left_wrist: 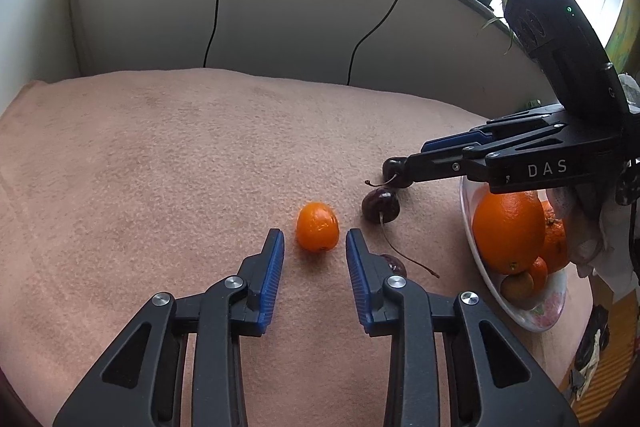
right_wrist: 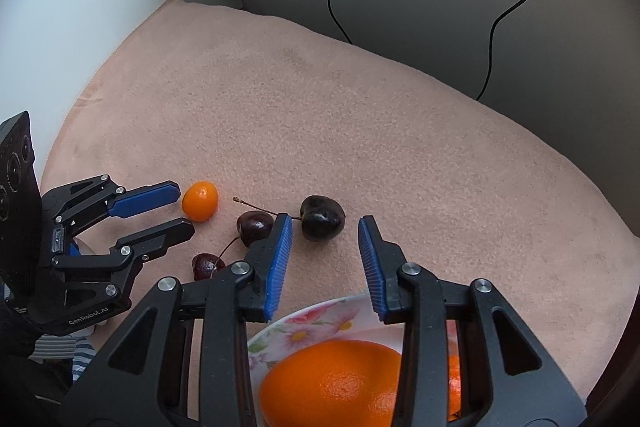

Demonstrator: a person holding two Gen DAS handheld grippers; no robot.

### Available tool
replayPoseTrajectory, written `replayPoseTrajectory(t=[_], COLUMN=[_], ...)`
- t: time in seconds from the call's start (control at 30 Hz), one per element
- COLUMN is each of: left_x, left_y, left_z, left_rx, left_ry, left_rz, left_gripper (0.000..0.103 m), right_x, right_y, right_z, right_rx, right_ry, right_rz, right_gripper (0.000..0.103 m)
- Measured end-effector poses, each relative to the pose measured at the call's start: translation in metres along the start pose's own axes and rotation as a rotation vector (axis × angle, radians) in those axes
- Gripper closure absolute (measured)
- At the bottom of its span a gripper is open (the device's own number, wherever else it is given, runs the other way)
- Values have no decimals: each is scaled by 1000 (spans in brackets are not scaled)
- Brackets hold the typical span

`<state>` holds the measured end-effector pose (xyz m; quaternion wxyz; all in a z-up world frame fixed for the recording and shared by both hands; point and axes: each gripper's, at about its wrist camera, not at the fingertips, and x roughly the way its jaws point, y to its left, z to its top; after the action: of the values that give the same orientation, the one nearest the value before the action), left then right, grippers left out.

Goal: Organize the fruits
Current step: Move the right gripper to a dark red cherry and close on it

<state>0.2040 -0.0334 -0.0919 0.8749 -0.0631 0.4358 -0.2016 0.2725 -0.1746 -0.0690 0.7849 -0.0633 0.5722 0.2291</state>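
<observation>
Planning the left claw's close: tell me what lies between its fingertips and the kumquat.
Only bare blanket lies between the open left claw and the kumquat, shown in the left wrist view.

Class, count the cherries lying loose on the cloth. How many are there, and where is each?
3. One cherry sits just ahead of the right gripper; a second lies behind its left jaw; a third lies nearer the camera, partly hidden.

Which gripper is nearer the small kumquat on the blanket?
Left. The left gripper is open with the kumquat just ahead between its fingertips; the right gripper, also open, sits over by the cherries, farther off.
</observation>
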Motion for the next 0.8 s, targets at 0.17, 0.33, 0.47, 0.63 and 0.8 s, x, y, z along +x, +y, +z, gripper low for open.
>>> replayPoseTrajectory(t=[0.17,0.33,0.47,0.63,0.8], left_x=[6,12,19,25,21], left_y=[-1,-5,-5,-10,-12], left_z=[0,5,11,16,12], left_rx=[-1,3,-9,-8,-7], left_ry=[14,23,29,31,26], left_rz=[-5,-10,-20,-18,-16], left_gripper=[73,74,76,80,81], right_x=[6,14,20,26,23], right_y=[-3,-2,1,8,10], right_z=[9,9,13,14,12], right_rx=[27,37,33,22,21], right_ry=[34,63,70,71,59], right_rz=[22,37,29,20,10], right_gripper=[67,67,67,76,77])
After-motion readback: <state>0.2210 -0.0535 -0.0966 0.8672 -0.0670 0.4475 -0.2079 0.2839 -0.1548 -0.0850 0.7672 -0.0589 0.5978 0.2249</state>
